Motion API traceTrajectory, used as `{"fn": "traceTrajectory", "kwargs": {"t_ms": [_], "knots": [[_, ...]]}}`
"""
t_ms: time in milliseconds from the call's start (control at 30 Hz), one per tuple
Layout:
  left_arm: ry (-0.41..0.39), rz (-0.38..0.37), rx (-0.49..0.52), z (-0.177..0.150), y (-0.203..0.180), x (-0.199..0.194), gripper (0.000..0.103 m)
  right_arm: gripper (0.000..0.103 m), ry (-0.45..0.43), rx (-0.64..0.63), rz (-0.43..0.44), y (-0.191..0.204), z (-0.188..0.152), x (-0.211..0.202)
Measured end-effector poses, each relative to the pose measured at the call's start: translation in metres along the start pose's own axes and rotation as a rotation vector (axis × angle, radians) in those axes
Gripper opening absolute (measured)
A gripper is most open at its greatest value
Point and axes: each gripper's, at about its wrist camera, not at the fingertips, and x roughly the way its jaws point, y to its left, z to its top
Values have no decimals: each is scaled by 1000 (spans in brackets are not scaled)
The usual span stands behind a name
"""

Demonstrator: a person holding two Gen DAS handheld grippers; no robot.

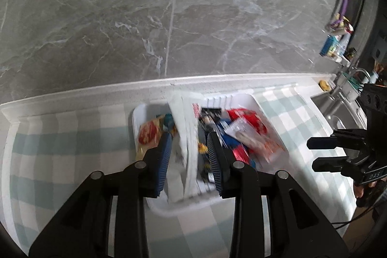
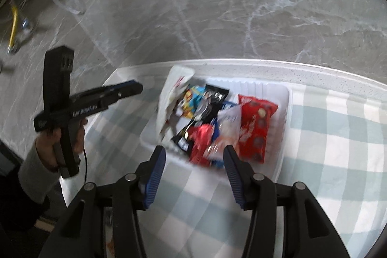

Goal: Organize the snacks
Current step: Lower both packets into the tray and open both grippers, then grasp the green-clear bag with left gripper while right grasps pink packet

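A white basket [image 1: 183, 206] [image 2: 283, 137] on the checked cloth holds several snack packets: a red one [image 1: 251, 122] [image 2: 256, 125], a black one [image 2: 208, 103], an orange one [image 1: 148, 133], and a tall white bag [image 1: 183, 137] [image 2: 173, 93] standing in it. My left gripper [image 1: 189, 151] is open just above the basket, its fingers either side of the white bag without gripping it. It also shows in the right wrist view [image 2: 128, 88], left of the basket. My right gripper [image 2: 194, 156] is open and empty over the basket's near edge; it also shows in the left wrist view [image 1: 321, 154], to the basket's right.
The checked cloth [image 2: 326, 173] covers a white counter with a raised back edge [image 1: 217, 81] against a grey marble wall. A steel sink [image 1: 338, 110] with a tap and bottles lies at the far right in the left wrist view.
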Motion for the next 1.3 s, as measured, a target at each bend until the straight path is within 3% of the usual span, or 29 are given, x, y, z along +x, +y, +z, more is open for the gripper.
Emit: {"fn": "traceTrajectory", "kwargs": {"t_ms": [500,833,1300], "knots": [[156,-4,72,-131,-28,-79,29,55,142,-138,50,64,-108,-16],[300,33,-25,-218,-17,-95,29,56,281,-299,37,101,-165,5],[360,50,-90,-241,-13,-89,29,56,362,-398,10,113,-184,34]]}}
